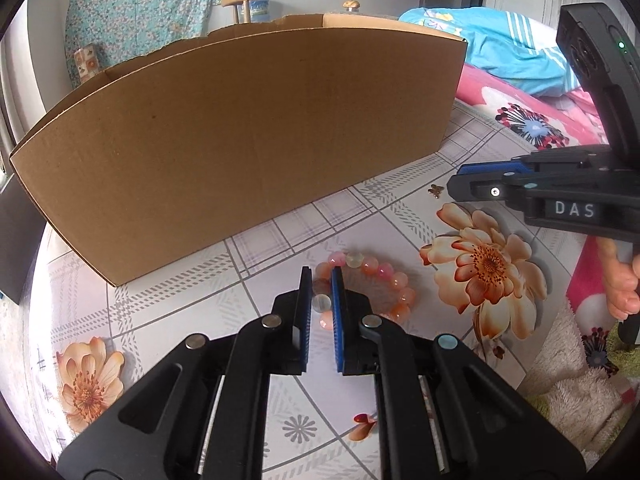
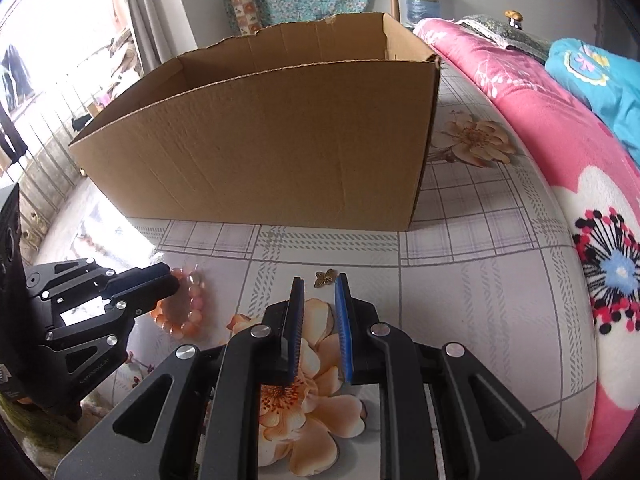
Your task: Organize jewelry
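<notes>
Bracelet [image 1: 366, 292] of pink and orange beads lies on the flowered tablecloth [image 1: 280, 236], just in front of the cardboard box [image 1: 240, 140]. Left gripper [image 1: 321, 280] is clamped on the bracelet's near-left beads, pads pressing them. Right gripper [image 2: 319, 286] has jaws narrowly apart, nothing between; a small gold charm [image 2: 325, 277] lies on the cloth at its tips. Pink blanket [image 2: 560, 152] to the right.
</notes>
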A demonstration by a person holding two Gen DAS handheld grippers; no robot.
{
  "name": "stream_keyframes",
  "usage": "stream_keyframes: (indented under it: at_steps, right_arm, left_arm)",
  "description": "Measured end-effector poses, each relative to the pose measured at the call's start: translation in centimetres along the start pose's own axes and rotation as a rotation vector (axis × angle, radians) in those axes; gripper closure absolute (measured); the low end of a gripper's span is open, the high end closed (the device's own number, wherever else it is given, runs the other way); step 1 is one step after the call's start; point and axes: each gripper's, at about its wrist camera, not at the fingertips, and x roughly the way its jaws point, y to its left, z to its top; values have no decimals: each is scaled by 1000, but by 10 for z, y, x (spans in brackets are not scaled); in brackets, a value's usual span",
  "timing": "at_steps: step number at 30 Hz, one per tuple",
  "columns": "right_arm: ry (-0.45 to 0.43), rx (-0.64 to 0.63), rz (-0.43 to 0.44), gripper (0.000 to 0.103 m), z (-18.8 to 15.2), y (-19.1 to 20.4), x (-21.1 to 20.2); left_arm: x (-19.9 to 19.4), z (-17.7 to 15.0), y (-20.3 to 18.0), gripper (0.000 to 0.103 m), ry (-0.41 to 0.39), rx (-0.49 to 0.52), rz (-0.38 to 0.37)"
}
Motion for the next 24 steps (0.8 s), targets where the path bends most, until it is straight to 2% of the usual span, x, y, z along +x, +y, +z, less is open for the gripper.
stream_keyframes:
  at_steps: [12,20,22,24]
  right_arm:
    - [26,-98,-8,87,2,6,13]
    - [31,-108,4,86,3,9,14]
    - [35,-111,17,76,7,7,16]
    - [35,-122,22,74,9,10,18]
  left_arm:
    - [1,0,2,94,-5,-5,-14]
    - [1,0,2,94,-6,-1,-12]
    - [1,0,2,94,-6,-1,-11]
    - [1,0,2,94,-6,0,-10]
